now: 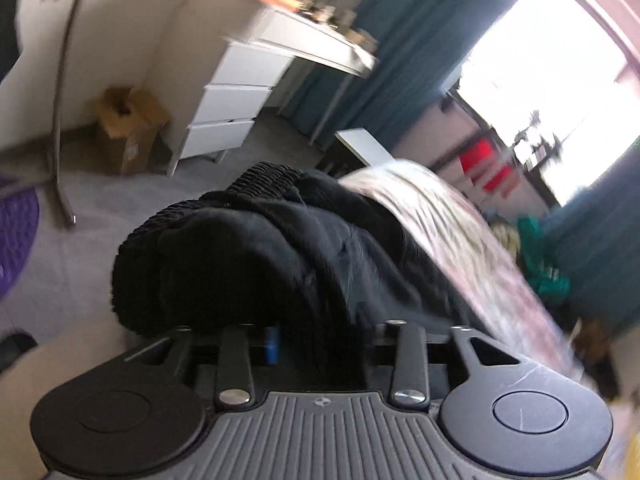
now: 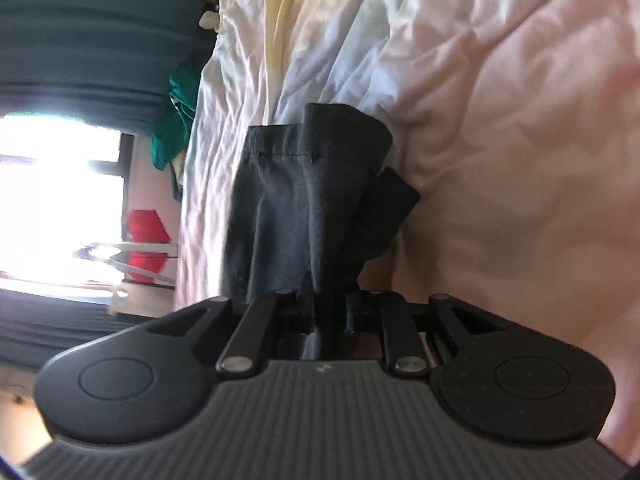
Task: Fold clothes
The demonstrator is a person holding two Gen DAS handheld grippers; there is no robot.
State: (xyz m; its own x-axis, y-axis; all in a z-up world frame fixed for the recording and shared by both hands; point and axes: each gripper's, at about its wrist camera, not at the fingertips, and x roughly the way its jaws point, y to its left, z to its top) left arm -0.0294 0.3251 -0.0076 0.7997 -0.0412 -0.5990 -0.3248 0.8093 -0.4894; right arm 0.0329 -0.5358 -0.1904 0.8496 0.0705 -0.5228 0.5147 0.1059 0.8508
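Though buried at the tips, left gripper (image 1: 320, 332) state: cannot tell. Linkage arms well apart, dark garment (image 1: 260, 248) heaped over and between them, no pad contact visible. Right gripper (image 2: 328, 308): narrow gap, apparently pinching a gathered neck of the same dark garment (image 2: 304, 184), cloth fanning out from there to a stitched hem (image 2: 288, 154). Garment location: bunched off both tools, beside and over the edge of the pale bedding (image 2: 500, 120), not yet laid flat. Step in hand, as a guess: bringing the piece onto the bed for spreading. To do it well: keep both ends taut, pull hands apart until slack gone, lower onto a bare stretch of bedding, smooth before any fold, release only once flat. Avoid trapping the ribbed knit edge (image 1: 264, 178) under the pile. Left view only: ribbed edge, white drawers (image 1: 232, 96), cardboard box (image 1: 128, 128), floor. Right view only: hem stitching, cloth entering the jaws, wide rumpled bedding surface. Heavy blur on left, so low confidence there.
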